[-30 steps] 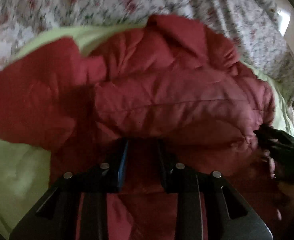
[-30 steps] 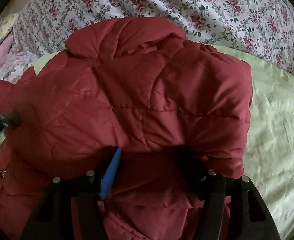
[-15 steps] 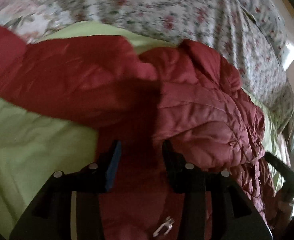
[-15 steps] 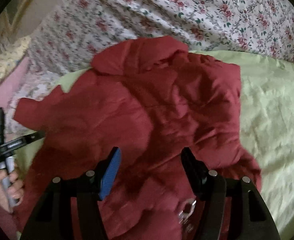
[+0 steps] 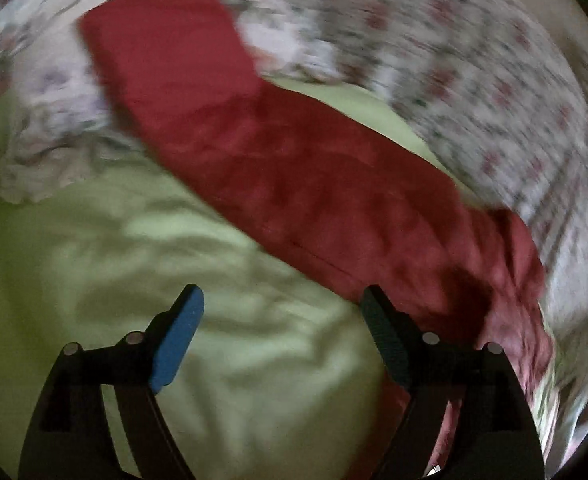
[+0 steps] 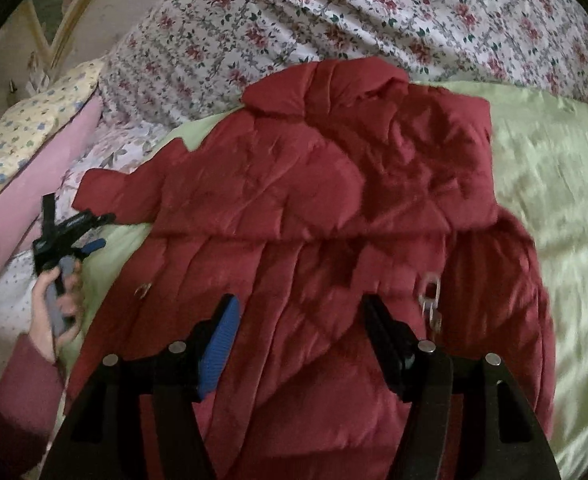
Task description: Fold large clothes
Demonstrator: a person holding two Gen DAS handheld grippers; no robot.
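Note:
A dark red puffer jacket (image 6: 294,200) lies spread on a light green sheet (image 6: 554,200), collar at the far side. My right gripper (image 6: 301,308) hovers open over its lower half, with fabric below the fingers but not pinched. One red sleeve (image 5: 294,168) runs diagonally across the blurred left wrist view. My left gripper (image 5: 281,300) is over bare green sheet (image 5: 174,260) just beside that sleeve; its jaws are opening and nothing is between them. From the right wrist view the left gripper (image 6: 98,232) shows at the jacket's left edge, held by a hand (image 6: 50,320).
A floral duvet (image 6: 374,12) is bunched along the far side of the bed. Pink (image 6: 26,208) and yellow patterned (image 6: 26,128) pillows lie far left. A metal zipper pull (image 6: 430,292) dangles on the jacket's right front. Green sheet stretches right of the jacket.
The left gripper let go of the jacket, swung left onto the green sheet and spread its jaws wide. The right gripper drew back and rose, so more of the jacket shows.

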